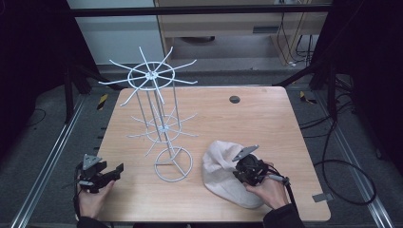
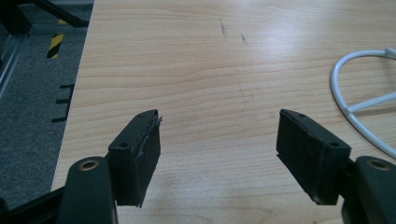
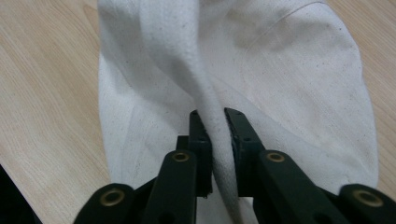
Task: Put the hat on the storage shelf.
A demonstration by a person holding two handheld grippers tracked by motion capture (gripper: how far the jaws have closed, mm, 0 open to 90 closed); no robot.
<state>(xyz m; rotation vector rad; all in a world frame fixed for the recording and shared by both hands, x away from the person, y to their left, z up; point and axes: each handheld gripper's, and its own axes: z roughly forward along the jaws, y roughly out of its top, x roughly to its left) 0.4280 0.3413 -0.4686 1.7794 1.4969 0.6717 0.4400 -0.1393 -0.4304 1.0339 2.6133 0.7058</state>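
Dim, even overhead lighting; sharp table, dark surroundings.

In the high view the wooden table (image 1: 266, 123) is softly lit while the far left and right sides fall to near black. A pale sheen crosses the far tabletop in the left gripper view. In the right gripper view the white cloth (image 3: 280, 70) is bright, its folds softly shadowed; the near jaws blur slightly.
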